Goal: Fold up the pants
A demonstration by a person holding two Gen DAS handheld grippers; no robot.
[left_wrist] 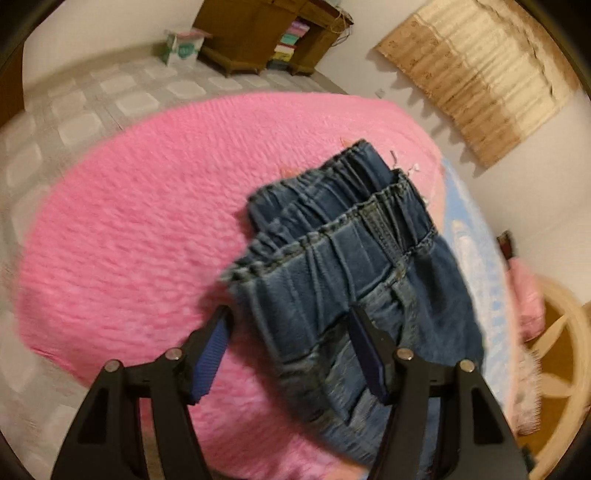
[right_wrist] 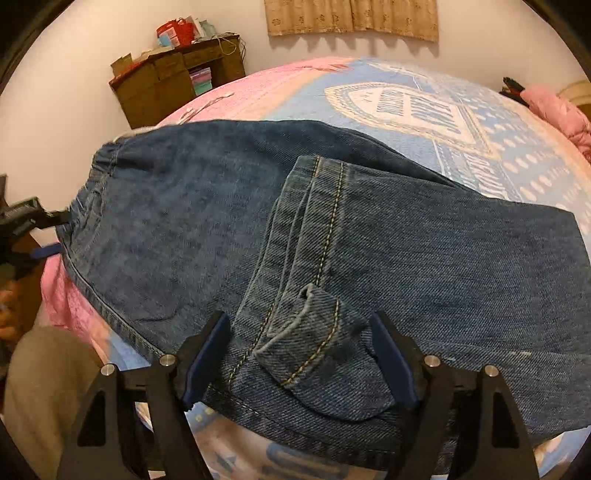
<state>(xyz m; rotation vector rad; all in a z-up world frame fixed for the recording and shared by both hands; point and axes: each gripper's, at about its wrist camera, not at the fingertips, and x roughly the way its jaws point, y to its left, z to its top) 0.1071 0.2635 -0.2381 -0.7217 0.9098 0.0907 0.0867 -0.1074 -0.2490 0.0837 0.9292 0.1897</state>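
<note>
While the bed (right_wrist: 498,155) is lying under everything, its pink blanket (left_wrist: 129,229) is filling the left wrist view from six toward ten o'clock, and a blue-and-white patterned cover (right_wrist: 406,107) is showing at twelve to two o'clock in the right wrist view. Beyond the bed, a brown wooden cabinet (right_wrist: 159,88) is standing against the pale wall at eleven o'clock, with a tan curtain (right_wrist: 351,18) hanging at twelve.

Nearest the right camera, the right hand-held gripper (right_wrist: 299,354) is standing wide, its blue pads either side of a curled leg hem, apparently clear of it. The left hand-held gripper (left_wrist: 288,350) is also spread apart, one finger (left_wrist: 365,347) lying over the denim, the other over the blanket; nothing is being pinched.

Resting on the bed, the pants (right_wrist: 332,240) are lying doubled over, dark blue denim with pale stitching, the elastic waistband (left_wrist: 343,206) gathering at one o'clock in the left view.
</note>
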